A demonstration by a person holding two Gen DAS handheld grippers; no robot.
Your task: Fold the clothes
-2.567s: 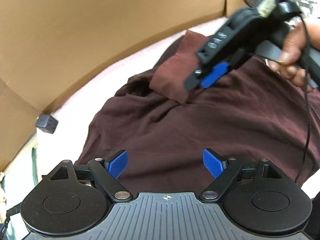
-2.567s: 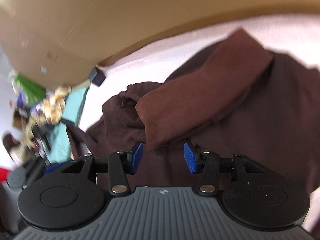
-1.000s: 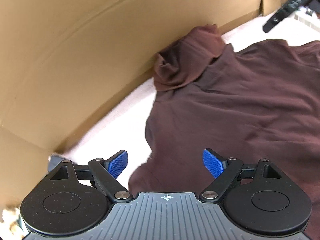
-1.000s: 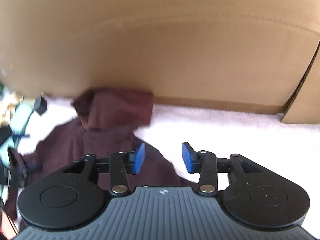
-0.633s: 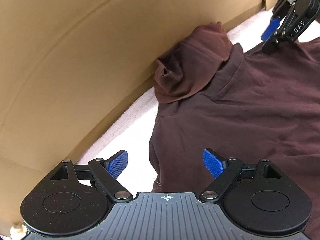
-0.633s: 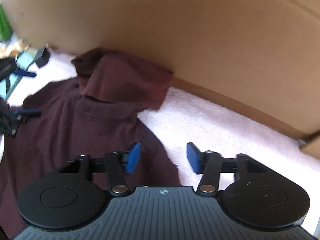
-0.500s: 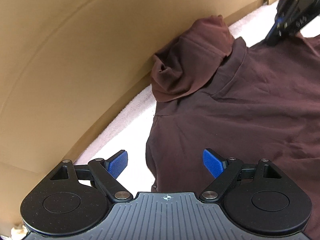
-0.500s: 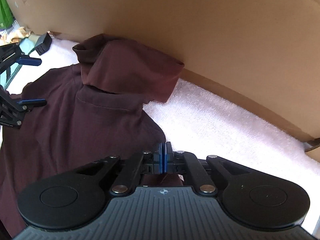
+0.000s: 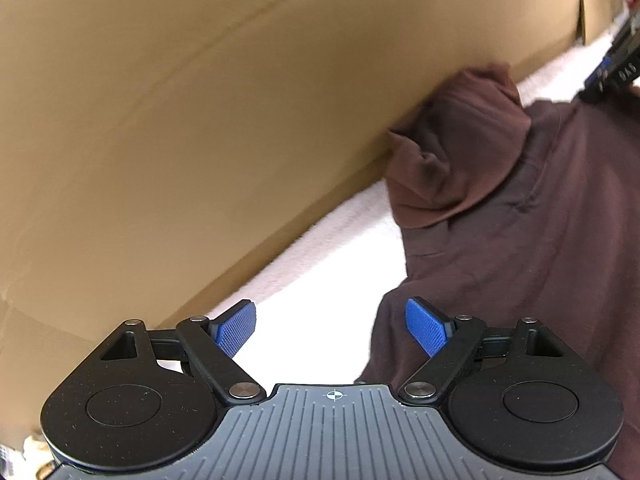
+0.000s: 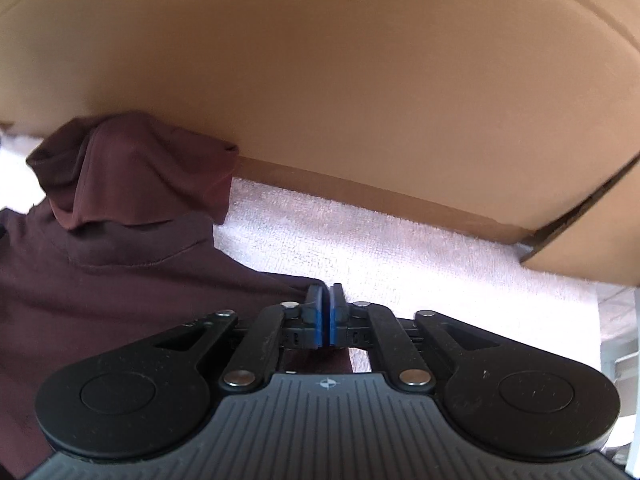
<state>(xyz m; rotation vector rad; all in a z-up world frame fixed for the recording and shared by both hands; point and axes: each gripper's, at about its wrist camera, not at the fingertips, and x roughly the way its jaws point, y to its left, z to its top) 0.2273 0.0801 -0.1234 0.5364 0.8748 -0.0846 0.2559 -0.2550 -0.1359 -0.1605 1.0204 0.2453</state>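
Note:
A dark maroon hooded top [image 9: 540, 240] lies spread on a white towel [image 9: 320, 272], its hood [image 9: 456, 152] bunched against the cardboard wall. My left gripper [image 9: 331, 320] is open and low over the towel, with its right pad [image 9: 426, 330] above the top's left edge. In the right wrist view the same top [image 10: 120, 288] and hood [image 10: 132, 164] fill the left side. My right gripper [image 10: 329, 312] is shut on the top's right edge, pads pressed together. The right gripper's black body [image 9: 618, 68] shows at the top right of the left wrist view.
A tall brown cardboard wall [image 9: 200, 120] stands close behind the towel and fills the upper half of both views [image 10: 360, 80]. A second cardboard panel [image 10: 580, 240] meets it at the right. Bare towel [image 10: 400, 248] stretches right of the top.
My right gripper has shut on the top's right edge. Both grippers have come lower and nearer the cardboard wall. The left gripper stays open and has shifted to the top's left edge.

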